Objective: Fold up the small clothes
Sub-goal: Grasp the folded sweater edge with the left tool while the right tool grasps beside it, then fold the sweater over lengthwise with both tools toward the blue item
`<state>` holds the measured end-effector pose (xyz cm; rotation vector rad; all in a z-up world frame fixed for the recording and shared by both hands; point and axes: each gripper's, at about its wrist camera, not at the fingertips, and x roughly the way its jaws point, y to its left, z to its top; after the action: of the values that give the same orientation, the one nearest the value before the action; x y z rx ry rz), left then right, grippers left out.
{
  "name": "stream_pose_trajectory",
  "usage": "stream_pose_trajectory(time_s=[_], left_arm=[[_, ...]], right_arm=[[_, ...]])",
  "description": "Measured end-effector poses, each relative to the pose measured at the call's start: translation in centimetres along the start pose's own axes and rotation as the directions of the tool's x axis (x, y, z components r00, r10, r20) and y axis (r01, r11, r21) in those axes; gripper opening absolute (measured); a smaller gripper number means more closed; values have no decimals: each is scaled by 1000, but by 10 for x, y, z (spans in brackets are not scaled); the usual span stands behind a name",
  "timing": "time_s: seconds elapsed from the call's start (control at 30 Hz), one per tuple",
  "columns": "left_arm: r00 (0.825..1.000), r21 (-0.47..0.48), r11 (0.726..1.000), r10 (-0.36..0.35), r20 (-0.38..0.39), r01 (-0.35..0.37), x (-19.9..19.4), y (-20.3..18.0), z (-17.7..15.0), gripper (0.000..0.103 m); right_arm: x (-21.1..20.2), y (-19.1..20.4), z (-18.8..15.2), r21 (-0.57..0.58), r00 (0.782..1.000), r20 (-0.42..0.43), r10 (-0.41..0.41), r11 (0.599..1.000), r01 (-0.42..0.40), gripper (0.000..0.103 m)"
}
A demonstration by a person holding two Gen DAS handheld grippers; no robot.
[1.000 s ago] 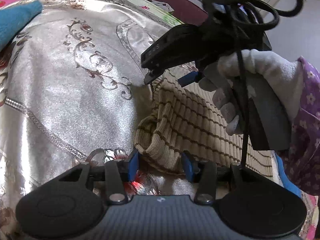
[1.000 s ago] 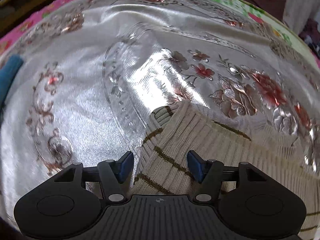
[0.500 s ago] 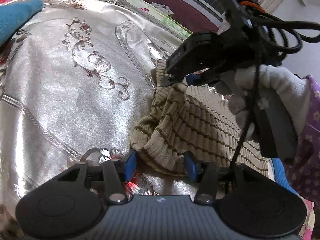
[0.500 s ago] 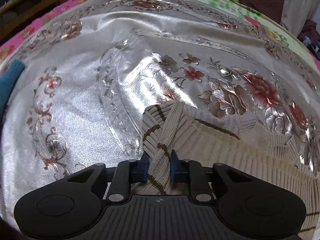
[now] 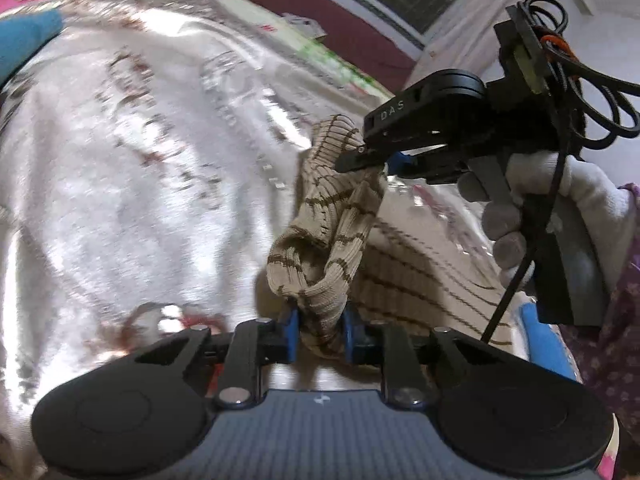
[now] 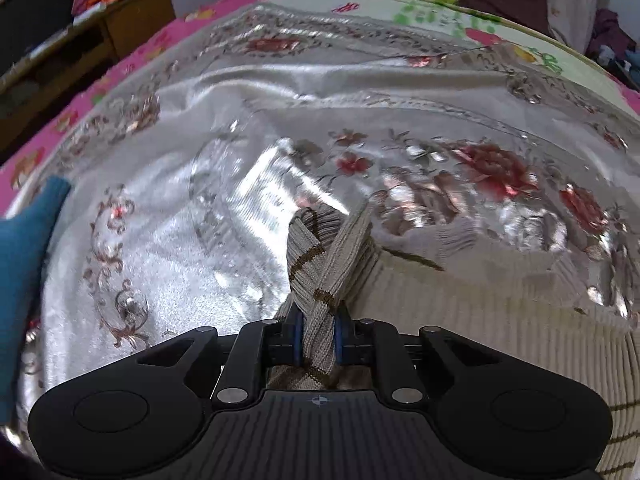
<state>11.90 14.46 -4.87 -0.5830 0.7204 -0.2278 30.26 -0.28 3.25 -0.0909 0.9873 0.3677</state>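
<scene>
Nearest in the left wrist view, the left tongs (image 5: pixel 319 330) are pressed together on a bunched fold of the beige ribbed knit garment with thin brown stripes (image 5: pixel 420 280). In the right wrist view the right tongs (image 6: pixel 316 338) pinch another bunch of the same edge, and the knit stands up between the blue pads (image 6: pixel 297 334) like a twisted rope. The garment lies on the shiny silver bedcover with red embroidered flowers (image 6: pixel 248 136); its near edge is lifted, while the rest lies flat toward the right.

To do this fold well, I think both tongs should rise to the same height and move together, so that the lifted edge stays straight and does not twist more. The two grips look near each other, so the cloth between them may sag; a little spreading apart would stretch it. The edge should be carried over the flat part and laid down before the tongs let go. The satin cover looks slippery, so the garment may slide if it is pulled sideways.

Farther away, a blue cloth (image 6: pixel 24 264) lies at the left border, well apart.
</scene>
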Motion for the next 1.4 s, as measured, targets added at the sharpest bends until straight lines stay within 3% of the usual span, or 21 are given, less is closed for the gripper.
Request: stream_pose_trajectory(time_s=[0.27,0.43,0.57,0.8,1.03,1.13,1.17,1.23,1.3,1.4], left_arm=[[992,102,987,-125,-31,128,8,-62,2,23],[970,210,948,-224,-90,239,22,-117,-2,23],[953,255,921,-263,-152,295,48,-150,-5,23],[927,317,887,-252,-279,336,95,-188,-29,23],[917,368,860,-241,-320,354,123,-223,-36,23],[919,387,858,-211,-333,337,132,-230,-42,23],[920,391,860,-196,-338,327,134,-229,-44,24],[914,386,864,-179,-365,323,136,-231,-50,34],[905,365,871,-180,-386,329,132,-228,-54,39],[900,353,874,-183,-396,334,120,-222,-55,43]], right_arm=[[-56,-68,-11,98,997,77,19,995,-27,12],[-82,-129,-22,186,993,115,-10,983,-12,12],[-90,-180,-39,280,991,127,-36,960,-1,12],[-78,-247,-84,412,994,82,-78,911,38,12],[-71,-281,-100,449,994,75,-78,893,36,12],[-62,-283,-104,436,995,53,-79,899,48,14],[-59,-283,-106,432,996,49,-75,901,46,20],[-60,-287,-110,448,996,53,-65,893,35,21],[-69,-292,-116,480,995,76,-68,877,23,29],[-95,-297,-129,490,989,116,-92,872,24,32]])
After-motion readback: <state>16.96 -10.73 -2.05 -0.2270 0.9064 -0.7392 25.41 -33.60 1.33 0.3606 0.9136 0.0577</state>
